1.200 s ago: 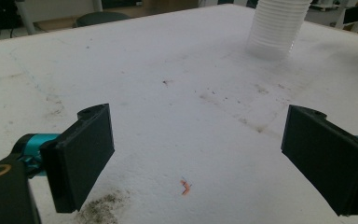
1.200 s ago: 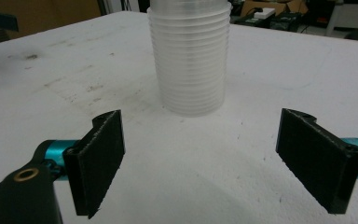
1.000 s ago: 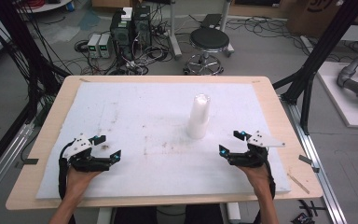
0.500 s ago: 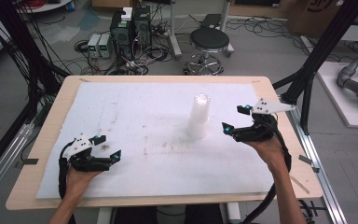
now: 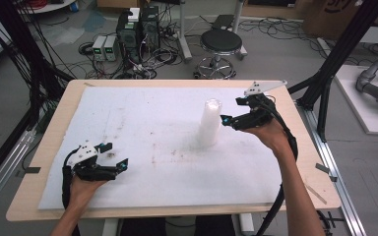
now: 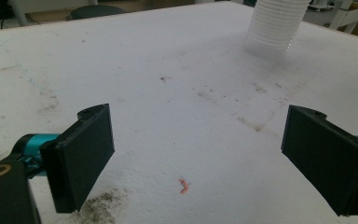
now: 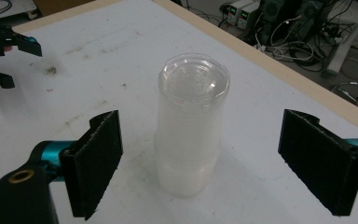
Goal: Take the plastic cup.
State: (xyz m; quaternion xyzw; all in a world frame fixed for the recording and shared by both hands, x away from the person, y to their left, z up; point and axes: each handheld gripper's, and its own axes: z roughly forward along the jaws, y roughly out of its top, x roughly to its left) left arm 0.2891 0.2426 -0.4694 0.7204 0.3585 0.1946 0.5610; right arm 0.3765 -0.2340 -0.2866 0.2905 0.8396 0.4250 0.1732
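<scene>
The table (image 5: 49, 147) carries a white sheet (image 5: 142, 118) marked with dark smudges and specks, and a small reddish scrap (image 6: 183, 185) lies on it just ahead of the left gripper (image 5: 110, 156). Beyond the table's far edge stand a round black stool (image 5: 220, 44) and some electronic boxes (image 5: 138, 27) among loose cables. Nothing sits between either gripper and the stack of clear plastic cups (image 5: 209, 123), which stands upright right of the sheet's centre, nested, mouths down, ribbed along its sides. The right gripper (image 5: 236, 113) is held above the sheet just beside the stack's top, its 2 jaws spread wide to either side of the stack (image 7: 192, 135) and touching nothing. The left gripper rests low near the front left corner, jaws wide apart and empty, well apart from the stack.
</scene>
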